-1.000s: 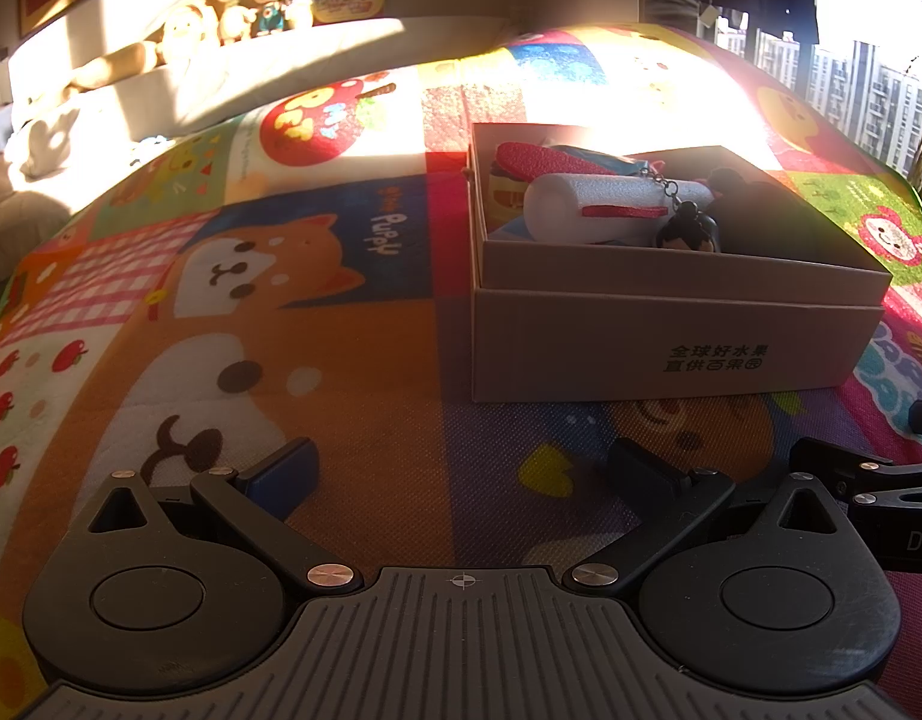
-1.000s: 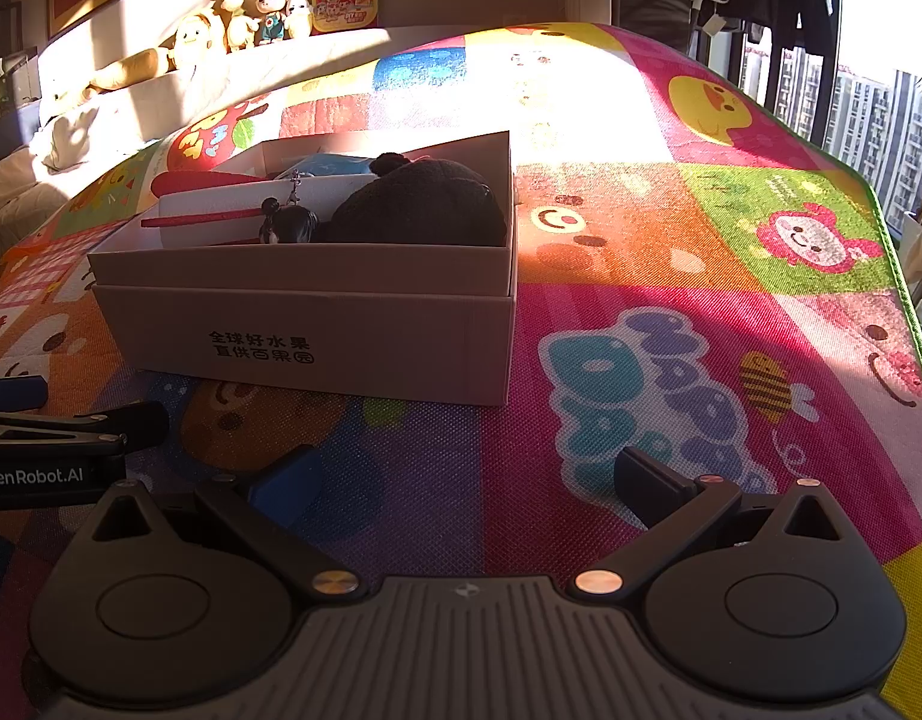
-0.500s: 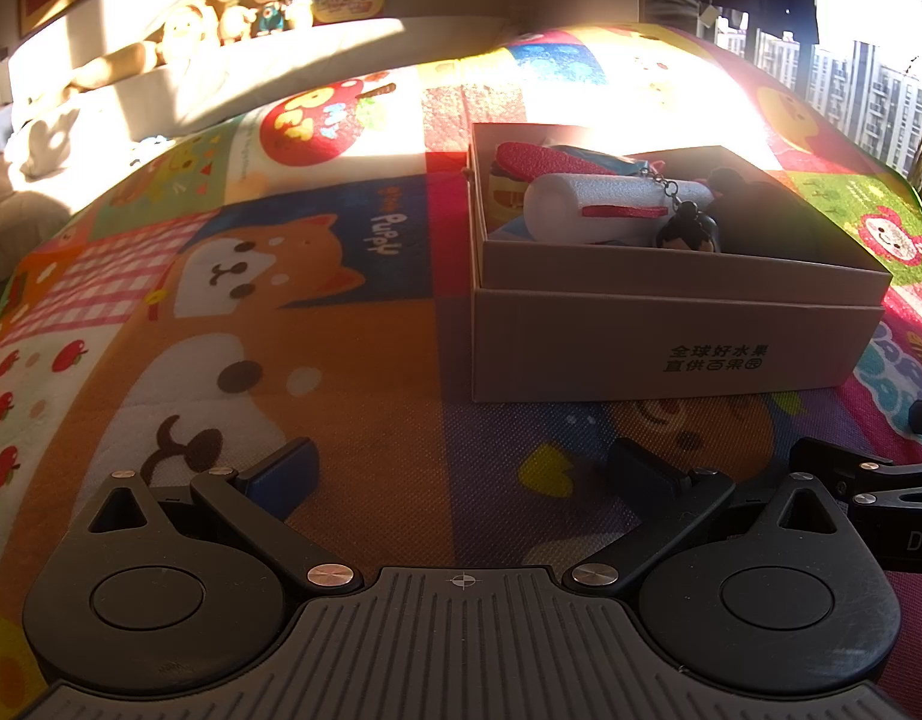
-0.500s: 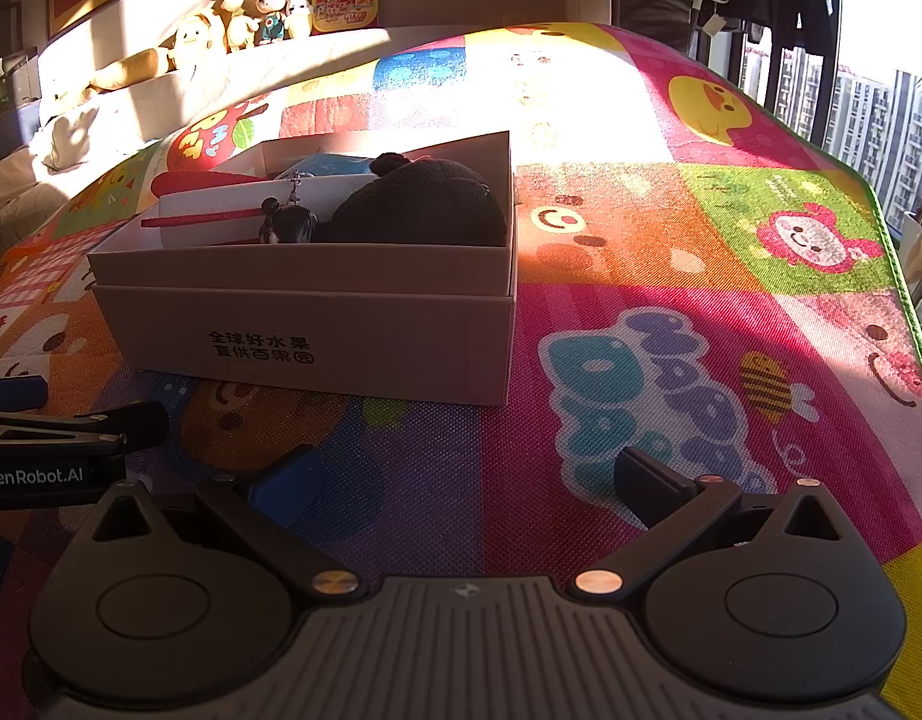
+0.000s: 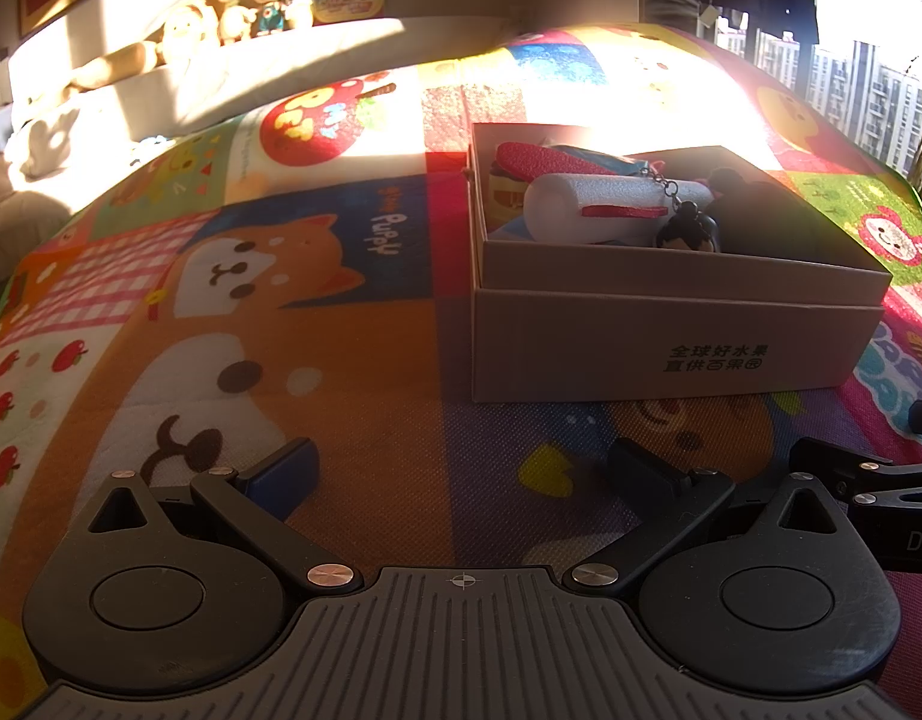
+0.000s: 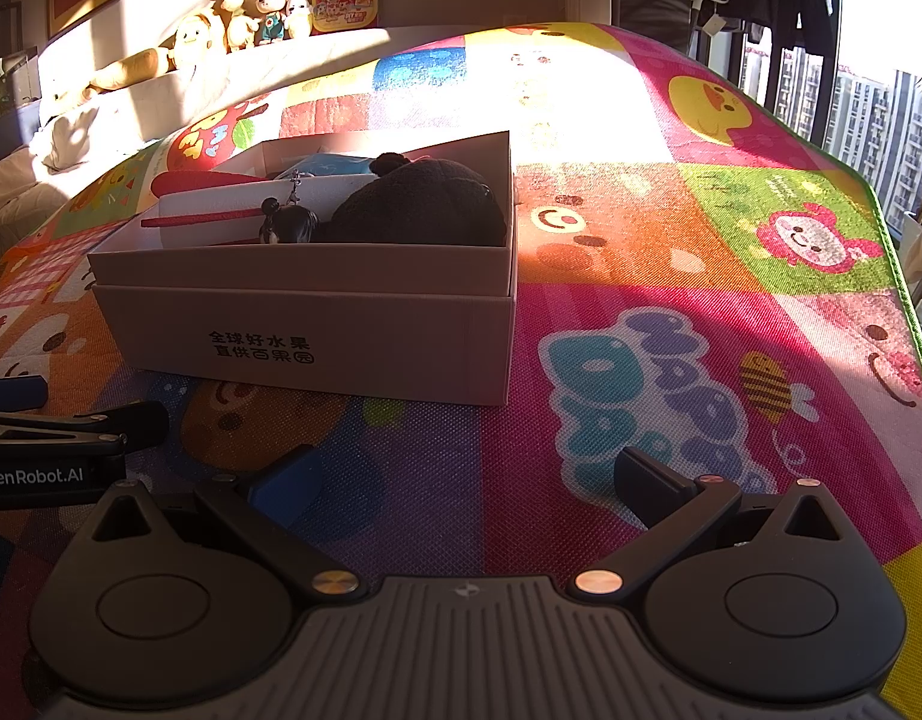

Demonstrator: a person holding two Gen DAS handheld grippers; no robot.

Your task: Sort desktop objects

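A tan cardboard box (image 5: 670, 330) (image 6: 341, 330) with printed characters stands on the colourful play mat. Inside lie a white foam roll (image 5: 586, 207) (image 6: 221, 204) with a red strip, a red pouch (image 5: 538, 159), a small black-haired doll keychain (image 5: 688, 234) (image 6: 287, 225) and a black plush (image 6: 425, 204) (image 5: 760, 216). My left gripper (image 5: 463, 471) is open and empty, low over the mat in front of the box's left corner. My right gripper (image 6: 466, 480) is open and empty, in front of the box's right corner.
The play mat (image 5: 221, 300) (image 6: 700, 300) covers the whole surface. Plush toys and figures (image 5: 245, 6) (image 6: 263, 12) sit on a ledge at the back. Each gripper's side shows at the edge of the other's view. A window is at the right.
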